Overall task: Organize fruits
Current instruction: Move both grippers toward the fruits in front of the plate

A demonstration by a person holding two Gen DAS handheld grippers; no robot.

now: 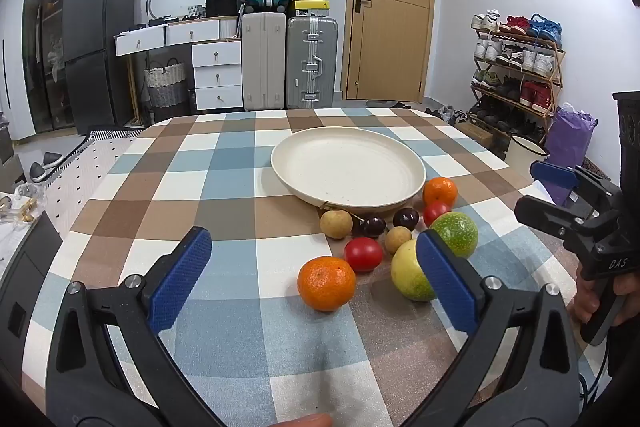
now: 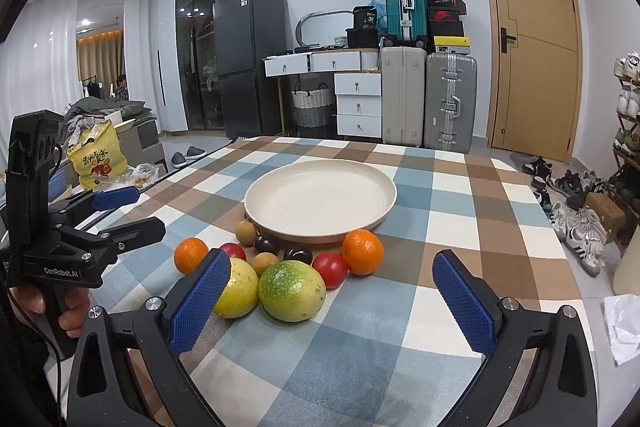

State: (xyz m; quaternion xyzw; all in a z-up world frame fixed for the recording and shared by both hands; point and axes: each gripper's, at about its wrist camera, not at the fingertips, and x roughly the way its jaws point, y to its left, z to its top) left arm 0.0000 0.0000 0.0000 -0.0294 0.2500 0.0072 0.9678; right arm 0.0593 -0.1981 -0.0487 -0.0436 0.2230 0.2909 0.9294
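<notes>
A plate (image 2: 320, 195) is set on the table (image 2: 460, 195), with nothing in it. The fruits (image 2: 280, 267) are clustered on the cloth just before its near rim, some touching one another. Behind the table, suitcases (image 2: 428, 99) are stood against the wall, with drawers (image 2: 358, 103) to their left and a door (image 2: 536, 43) to their right.

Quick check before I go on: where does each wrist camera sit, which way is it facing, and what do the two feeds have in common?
Left wrist: on the left gripper, looking forward and down at the fruits; jaws open, right gripper and its hand at the right edge.
Right wrist: on the right gripper, same heading; jaws open, left gripper at left.
Shared: plate, green fruit, checked tablecloth, suitcases, door.
</notes>
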